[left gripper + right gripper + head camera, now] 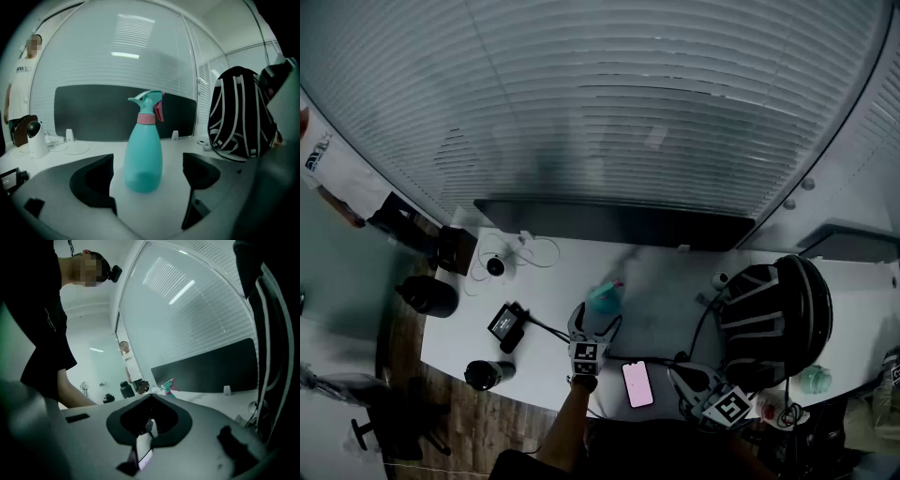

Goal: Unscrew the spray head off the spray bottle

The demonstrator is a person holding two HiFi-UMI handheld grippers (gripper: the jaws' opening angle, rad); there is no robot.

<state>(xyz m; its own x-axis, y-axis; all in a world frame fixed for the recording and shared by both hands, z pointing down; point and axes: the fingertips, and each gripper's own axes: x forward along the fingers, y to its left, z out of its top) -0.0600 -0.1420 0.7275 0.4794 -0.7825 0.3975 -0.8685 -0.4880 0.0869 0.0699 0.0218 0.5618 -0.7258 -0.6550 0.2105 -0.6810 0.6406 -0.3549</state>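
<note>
Teal spray bottle [143, 159] upright before wide-apart left claw [593, 323].

**Teal bottle, pink trim, white desk**

Ahead of the left gripper's [149, 187] black jaws, the teal plastic spray bottle [143, 159] wears a pink collar ring [146, 119] and a pink-red trigger [159, 110]. To that gripper's right, a rounded fabric backpack [236, 117] shows black and white stripes. The flat desk top [89, 152] is white, and the long panel [89, 112] beyond it is near-black.

There is open table [101, 147] on both sides of the spray bottle [143, 157]. A big backpack [236, 117] blocks the right.
</note>
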